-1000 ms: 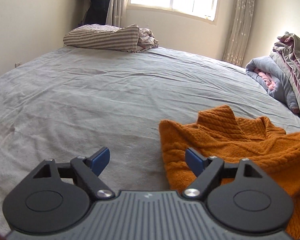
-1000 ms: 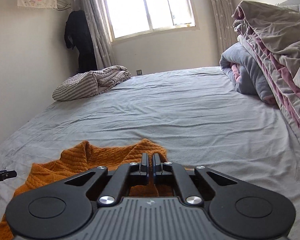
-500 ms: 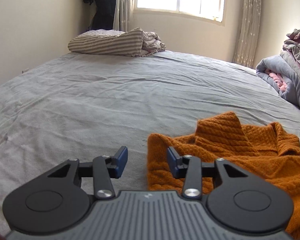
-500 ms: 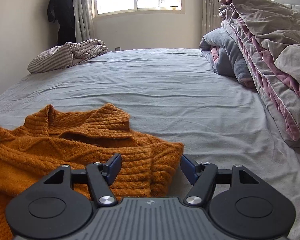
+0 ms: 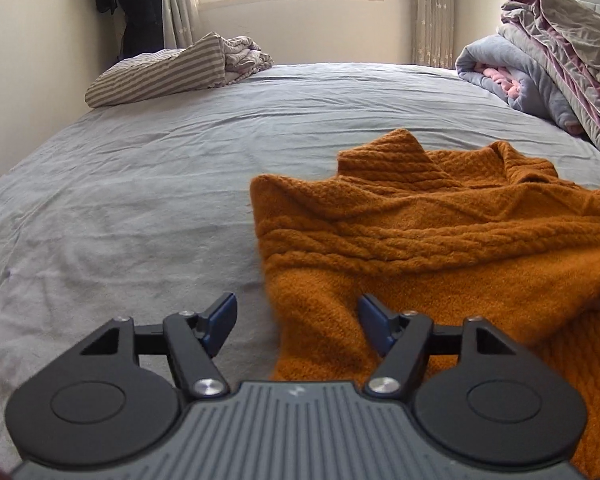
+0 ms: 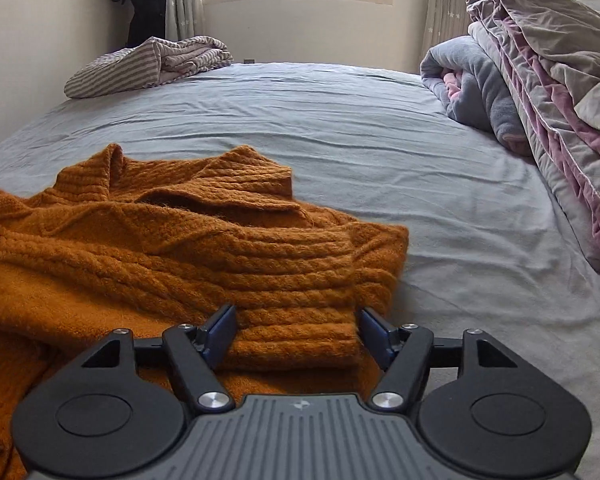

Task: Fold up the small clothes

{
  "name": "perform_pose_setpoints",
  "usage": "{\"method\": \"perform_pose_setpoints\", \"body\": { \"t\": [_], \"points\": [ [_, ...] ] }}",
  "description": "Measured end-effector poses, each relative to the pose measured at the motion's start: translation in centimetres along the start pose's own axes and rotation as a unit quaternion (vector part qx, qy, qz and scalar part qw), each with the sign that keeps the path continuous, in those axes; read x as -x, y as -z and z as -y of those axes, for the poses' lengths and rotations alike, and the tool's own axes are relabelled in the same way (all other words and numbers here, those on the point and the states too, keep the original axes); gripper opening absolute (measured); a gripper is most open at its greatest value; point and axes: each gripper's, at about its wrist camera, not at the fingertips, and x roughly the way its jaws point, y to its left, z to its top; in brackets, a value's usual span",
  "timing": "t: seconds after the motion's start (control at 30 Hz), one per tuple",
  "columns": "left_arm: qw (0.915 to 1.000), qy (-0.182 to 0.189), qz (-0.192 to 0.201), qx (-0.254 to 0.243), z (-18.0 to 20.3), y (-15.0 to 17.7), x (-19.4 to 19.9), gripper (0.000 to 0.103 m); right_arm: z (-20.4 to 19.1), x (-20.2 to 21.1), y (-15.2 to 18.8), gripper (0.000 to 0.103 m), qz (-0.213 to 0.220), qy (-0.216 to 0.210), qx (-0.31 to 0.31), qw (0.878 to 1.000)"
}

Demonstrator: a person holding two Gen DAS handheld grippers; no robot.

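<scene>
An orange cable-knit sweater (image 5: 440, 236) lies rumpled on the grey bed sheet (image 5: 148, 184); it also shows in the right wrist view (image 6: 188, 248). My left gripper (image 5: 298, 328) is open, with the sweater's left edge lying between its blue pads. My right gripper (image 6: 298, 332) is open, its pads on either side of a folded band of the sweater near its right edge. Neither gripper holds anything.
A striped folded blanket (image 5: 168, 72) lies at the far left corner of the bed. A pile of grey and pink quilts (image 6: 540, 92) fills the right side. A window and curtains are behind, with dark clothing (image 5: 136, 0) hanging by the wall.
The right gripper opened a second ago and let go of the sweater, then drew back over its right edge. The left gripper stayed open and moved right onto the sweater's left edge.
</scene>
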Motion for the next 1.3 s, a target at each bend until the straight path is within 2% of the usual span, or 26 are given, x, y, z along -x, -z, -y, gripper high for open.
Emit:
{"method": "perform_pose_setpoints", "body": {
  "t": [0.07, 0.2, 0.37, 0.47, 0.6, 0.73, 0.87, 1.03, 1.17, 1.3],
  "points": [
    [0.9999, 0.01, 0.007, 0.011, -1.0, 0.4, 2.3, 0.068, 0.9, 2.0, 0.1, 0.075, 0.006, -0.019, -0.027, 0.999],
    [0.9989, 0.037, -0.003, 0.029, -2.5, 1.5, 6.7, 0.081, 1.8, 6.8, 1.3, 0.087, 0.013, -0.05, -0.055, 0.997],
    [0.9985, 0.041, 0.006, 0.035, -3.4, 3.2, 12.1, 0.095, 1.6, 11.7, 3.1, 0.098, 0.02, -0.049, -0.045, 0.998],
    [0.9982, 0.046, -0.002, 0.039, -4.0, 4.5, 14.5, 0.101, 1.6, 14.4, 4.4, 0.1, 0.025, -0.049, -0.044, 0.998],
    [0.9966, 0.06, -0.031, 0.046, -4.7, 6.9, 16.8, 0.101, 1.5, 17.4, 6.8, 0.102, 0.023, -0.057, -0.043, 0.997],
    [0.9928, 0.08, -0.053, 0.072, -5.9, 9.9, 17.9, 0.101, 1.6, 18.9, 9.5, 0.103, 0.004, -0.06, -0.03, 0.998],
    [0.9867, 0.101, -0.082, 0.097, -6.9, 12.7, 18.3, 0.099, 1.9, 19.4, 12.3, 0.103, -0.014, -0.056, -0.024, 0.998],
    [0.9775, 0.13, -0.111, 0.123, -7.7, 15.2, 17.9, 0.095, 3.2, 19.1, 14.9, 0.102, -0.038, -0.055, -0.055, 0.996],
    [0.9693, 0.152, -0.126, 0.147, -8.2, 16.5, 17.7, 0.08, 3.4, 18.6, 16.5, 0.097, -0.054, -0.055, -0.067, 0.995],
    [0.9669, 0.165, -0.129, 0.145, -8.1, 17.1, 17.9, 0.063, 3.6, 17.8, 17.6, 0.09, -0.072, -0.059, -0.08, 0.993]
  ]
}}
